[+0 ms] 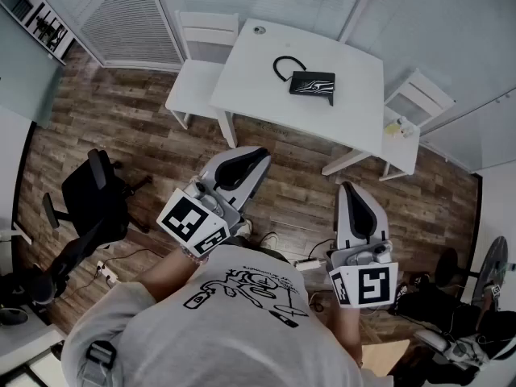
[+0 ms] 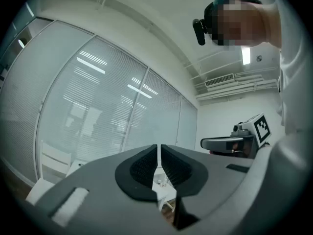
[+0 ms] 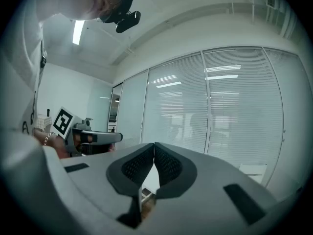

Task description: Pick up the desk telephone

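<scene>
The black desk telephone (image 1: 311,85) lies on the white table (image 1: 266,87) far ahead of me, its curled cord looping to its left. My left gripper (image 1: 256,153) is held level in front of my chest, shut with nothing between its pads. My right gripper (image 1: 348,189) is held beside it at the right, also shut and empty. Both are well short of the table. In the left gripper view the jaws (image 2: 159,168) meet before a blind-covered glass wall. In the right gripper view the pads (image 3: 154,163) touch at their tips.
White chairs stand at the table's left (image 1: 201,63) and right (image 1: 407,111). A black office chair (image 1: 93,200) is on the wooden floor at my left. A small round object (image 1: 259,30) sits near the table's far edge. Cables and a power strip (image 1: 310,262) lie by my feet.
</scene>
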`<state>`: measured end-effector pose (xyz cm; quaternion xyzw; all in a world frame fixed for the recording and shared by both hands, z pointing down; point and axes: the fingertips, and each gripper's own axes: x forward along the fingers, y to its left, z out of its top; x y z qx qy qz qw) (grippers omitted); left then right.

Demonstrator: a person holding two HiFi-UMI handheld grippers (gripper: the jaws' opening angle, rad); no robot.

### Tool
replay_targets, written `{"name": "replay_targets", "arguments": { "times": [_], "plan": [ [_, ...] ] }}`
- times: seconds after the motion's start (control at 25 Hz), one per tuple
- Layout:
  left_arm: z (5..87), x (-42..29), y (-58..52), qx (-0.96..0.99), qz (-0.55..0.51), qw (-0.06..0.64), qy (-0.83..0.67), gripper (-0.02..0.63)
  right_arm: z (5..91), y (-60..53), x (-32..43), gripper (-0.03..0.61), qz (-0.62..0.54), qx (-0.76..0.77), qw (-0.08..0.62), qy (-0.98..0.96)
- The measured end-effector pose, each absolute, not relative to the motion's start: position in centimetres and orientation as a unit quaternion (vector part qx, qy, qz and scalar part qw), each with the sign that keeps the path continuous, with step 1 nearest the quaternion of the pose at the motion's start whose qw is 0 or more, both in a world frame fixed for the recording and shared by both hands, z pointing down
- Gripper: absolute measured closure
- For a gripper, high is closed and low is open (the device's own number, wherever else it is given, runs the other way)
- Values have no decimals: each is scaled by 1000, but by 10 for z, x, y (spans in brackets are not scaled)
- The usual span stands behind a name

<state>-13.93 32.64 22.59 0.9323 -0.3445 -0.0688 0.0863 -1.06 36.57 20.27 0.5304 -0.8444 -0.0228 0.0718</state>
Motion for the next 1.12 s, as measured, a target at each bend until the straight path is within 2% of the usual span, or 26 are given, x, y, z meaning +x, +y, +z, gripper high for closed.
{"name": "replay_targets", "arguments": {
  "times": [0.72,1.12],
  "plan": [
    [236,-190,305,932,-72,97,-341,593,215,341,-47,571,2,555,56,-830],
    [238,-167,258,932,-63,91,-346,594,216,294,-20,571,1,549,50,-835]
  ]
}}
